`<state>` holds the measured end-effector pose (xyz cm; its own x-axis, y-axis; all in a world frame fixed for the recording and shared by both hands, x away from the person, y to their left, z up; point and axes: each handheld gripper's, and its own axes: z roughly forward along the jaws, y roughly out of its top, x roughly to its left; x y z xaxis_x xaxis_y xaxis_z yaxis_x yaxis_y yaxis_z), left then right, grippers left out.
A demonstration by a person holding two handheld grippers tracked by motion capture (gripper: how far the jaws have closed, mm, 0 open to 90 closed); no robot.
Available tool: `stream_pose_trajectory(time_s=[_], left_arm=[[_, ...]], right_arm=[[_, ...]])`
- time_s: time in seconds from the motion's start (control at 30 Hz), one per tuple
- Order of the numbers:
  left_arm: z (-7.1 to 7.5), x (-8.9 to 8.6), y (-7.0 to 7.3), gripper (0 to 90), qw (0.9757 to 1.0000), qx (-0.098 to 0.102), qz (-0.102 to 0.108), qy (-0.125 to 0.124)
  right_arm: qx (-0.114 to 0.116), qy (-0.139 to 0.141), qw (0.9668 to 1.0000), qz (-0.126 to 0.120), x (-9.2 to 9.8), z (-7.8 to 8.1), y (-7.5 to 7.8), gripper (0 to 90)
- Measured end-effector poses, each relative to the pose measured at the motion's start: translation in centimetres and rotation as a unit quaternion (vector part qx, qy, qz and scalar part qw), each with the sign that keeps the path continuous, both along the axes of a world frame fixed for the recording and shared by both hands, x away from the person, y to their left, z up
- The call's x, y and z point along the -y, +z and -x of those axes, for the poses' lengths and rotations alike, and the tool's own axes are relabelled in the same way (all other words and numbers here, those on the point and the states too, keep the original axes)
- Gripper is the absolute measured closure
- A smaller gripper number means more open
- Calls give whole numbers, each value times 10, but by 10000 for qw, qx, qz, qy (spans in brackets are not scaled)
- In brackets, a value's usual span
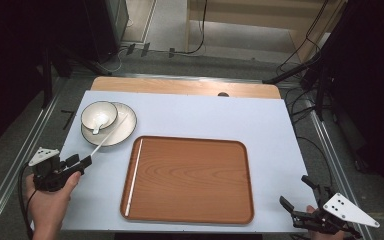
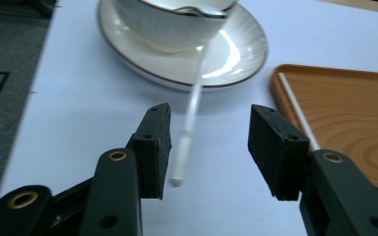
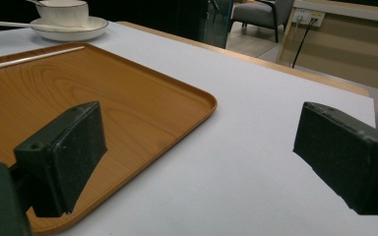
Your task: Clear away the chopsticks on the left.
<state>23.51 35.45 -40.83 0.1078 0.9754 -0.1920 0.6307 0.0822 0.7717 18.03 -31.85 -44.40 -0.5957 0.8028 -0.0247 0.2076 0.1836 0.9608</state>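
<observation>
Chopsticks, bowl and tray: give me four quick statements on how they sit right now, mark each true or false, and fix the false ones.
1. One white chopstick lies inside the wooden tray along its left edge. True.
2. The left gripper is clamped on the second chopstick. False: the jaws are apart around it.
3. The bowl sits on the plate with a spoon inside. True.
4. The right gripper holds the tray's corner. False: it is open over the bare white table.

Grey floor (image 1: 240, 57) strewn with black cables (image 1: 300, 52); a grey armchair (image 3: 261, 14) beyond; pale wooden wall panelling (image 3: 344, 44).
</observation>
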Motion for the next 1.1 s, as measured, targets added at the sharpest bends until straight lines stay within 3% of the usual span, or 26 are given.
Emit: stream_pose_trajectory(time_s=[0.17, 0.27, 0.53, 0.7, 0.77, 0.9, 0.93, 1.1], left_arm=[[0, -11, -10, 482, 9998, 27, 40, 167], [-1, -11, -18, 490, 9999, 7, 89, 132], [-5, -3, -34, 622, 9995, -95, 284, -37], [-7, -2, -37, 689, 9995, -145, 295, -1], [-6, -3, -36, 721, 9991, -128, 410, -2], [-6, -1, -36, 824, 9981, -133, 551, -230], [-5, 3, -35, 831, 9987, -146, 422, -250], [-2, 9, -32, 835, 9985, -115, 467, -265]], right_arm=[[-8, 28, 10000, 15, -1, 0, 0, 58], [-17, 36, 10000, 15, -2, -1, 0, 58], [-24, 35, 10000, 20, -2, -1, -1, 58], [-23, 37, 10000, 19, -2, -1, -1, 58], [-27, 33, 10000, 14, -1, -1, -1, 58], [-22, 37, 10000, 22, -1, -1, -1, 58], [-30, 30, 10000, 16, -2, -1, -1, 58], [-19, 42, 10000, 27, -2, -1, 0, 58]])
